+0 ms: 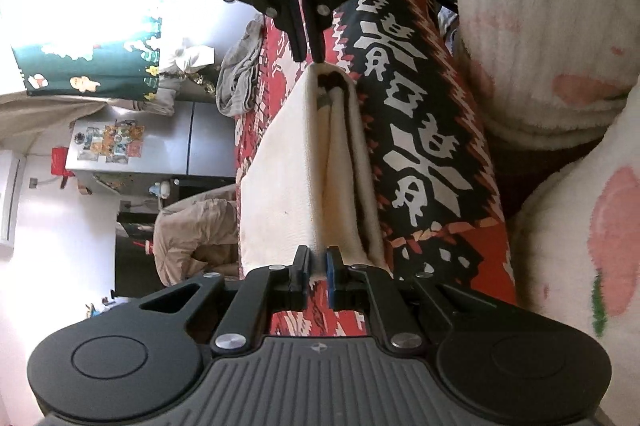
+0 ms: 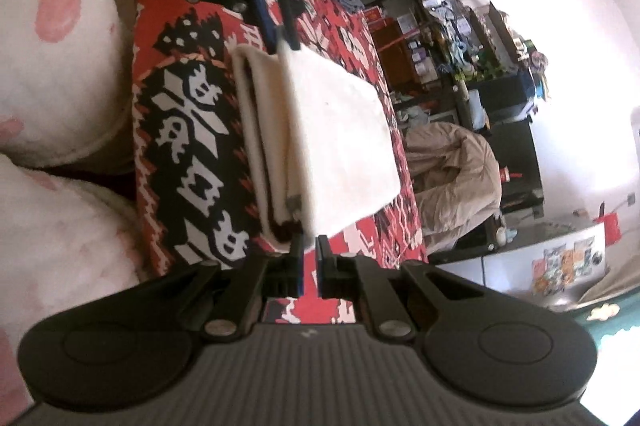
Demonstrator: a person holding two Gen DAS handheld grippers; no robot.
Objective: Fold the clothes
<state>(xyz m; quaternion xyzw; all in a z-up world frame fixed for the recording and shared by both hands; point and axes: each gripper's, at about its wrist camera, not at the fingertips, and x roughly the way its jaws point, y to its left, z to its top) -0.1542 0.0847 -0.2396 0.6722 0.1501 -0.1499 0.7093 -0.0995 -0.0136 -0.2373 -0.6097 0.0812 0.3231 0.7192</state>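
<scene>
One cream garment point(image 1: 296, 166), already doubled into several layers, hangs stretched between two grippers over the red patterned blanket point(image 1: 420, 130), lower folds resting on it. Left gripper point(image 1: 318, 260) pinches one top corner, right gripper point(image 2: 308, 246) the opposite corner, both jaws clamped on cloth — likely keeping the edge taut so the next fold lands square. Also counted: one grey garment point(image 1: 236, 78) bunched at the blanket's far edge, one beige garment point(image 2: 452, 178) heaped beyond its side edge.

No legible text; white lettering on patterned blanket point(image 1: 420, 130) unreadable, fridge stickers point(image 1: 110, 142) too small.
</scene>
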